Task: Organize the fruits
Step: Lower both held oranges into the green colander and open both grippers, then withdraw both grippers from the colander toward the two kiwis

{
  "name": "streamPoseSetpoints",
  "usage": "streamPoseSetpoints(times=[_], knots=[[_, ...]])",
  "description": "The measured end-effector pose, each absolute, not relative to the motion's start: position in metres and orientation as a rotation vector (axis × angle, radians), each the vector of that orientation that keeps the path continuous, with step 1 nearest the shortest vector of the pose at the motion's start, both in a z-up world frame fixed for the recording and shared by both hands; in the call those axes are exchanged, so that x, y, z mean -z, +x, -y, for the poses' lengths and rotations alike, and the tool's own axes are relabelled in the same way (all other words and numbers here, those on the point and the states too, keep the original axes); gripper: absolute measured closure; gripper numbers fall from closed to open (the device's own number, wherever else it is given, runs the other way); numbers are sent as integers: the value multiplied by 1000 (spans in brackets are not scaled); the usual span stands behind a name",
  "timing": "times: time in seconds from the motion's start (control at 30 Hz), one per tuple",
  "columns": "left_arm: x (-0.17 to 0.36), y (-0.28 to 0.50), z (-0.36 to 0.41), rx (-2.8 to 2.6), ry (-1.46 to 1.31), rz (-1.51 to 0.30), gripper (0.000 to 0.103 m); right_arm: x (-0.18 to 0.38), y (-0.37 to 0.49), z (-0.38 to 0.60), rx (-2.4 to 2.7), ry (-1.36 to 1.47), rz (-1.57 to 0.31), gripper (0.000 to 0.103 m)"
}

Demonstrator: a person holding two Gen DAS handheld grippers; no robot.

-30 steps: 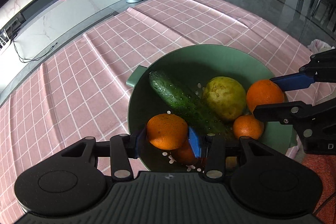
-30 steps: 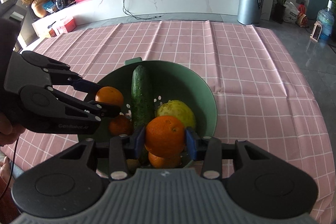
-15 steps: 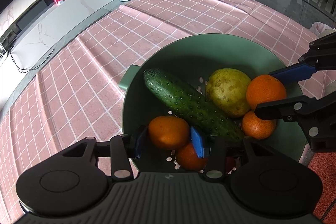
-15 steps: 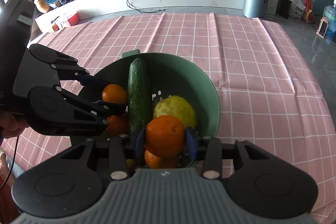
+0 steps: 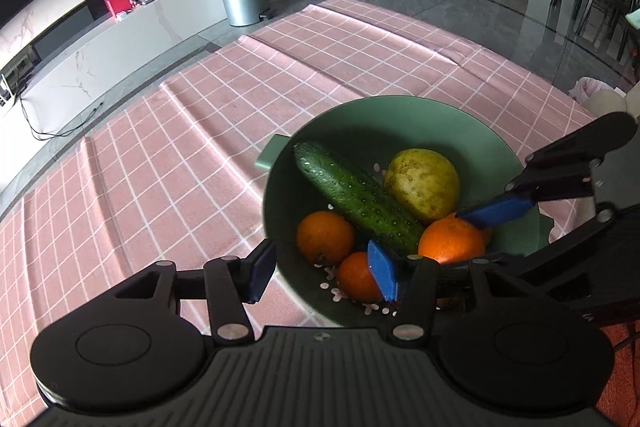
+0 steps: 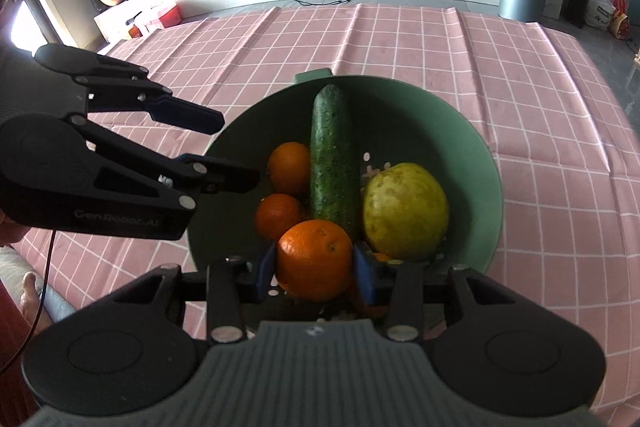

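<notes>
green bowl (image 6: 472, 147) | our right gripper (image 6: 316, 269) clenches an orange (image 6: 314, 259) | left gripper (image 5: 320, 269) fingers released, seen only leftward

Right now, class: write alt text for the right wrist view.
The right gripper clamps an orange above a green bowl holding a cucumber, a pear and two oranges. The open left gripper reaches in.

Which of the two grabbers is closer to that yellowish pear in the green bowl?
Right. The right gripper grips an orange right beside the pear. The left gripper is open at the bowl's opposite edge, beyond the cucumber.
</notes>
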State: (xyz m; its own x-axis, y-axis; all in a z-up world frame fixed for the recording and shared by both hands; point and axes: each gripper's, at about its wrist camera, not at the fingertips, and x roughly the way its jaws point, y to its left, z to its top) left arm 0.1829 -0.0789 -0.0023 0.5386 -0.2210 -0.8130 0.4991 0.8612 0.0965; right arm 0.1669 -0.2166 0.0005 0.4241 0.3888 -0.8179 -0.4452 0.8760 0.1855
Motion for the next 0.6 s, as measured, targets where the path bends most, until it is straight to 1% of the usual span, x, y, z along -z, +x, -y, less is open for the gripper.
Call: streamPoseSetpoints(times=[0.47, 0.6], knots=[[-3, 158, 36, 370, 265, -898, 40, 12, 168, 188, -516, -80, -1043, 63], [-4, 150, 33, 366, 262, -899, 40, 8, 165, 186, -502, -95, -1019, 63]])
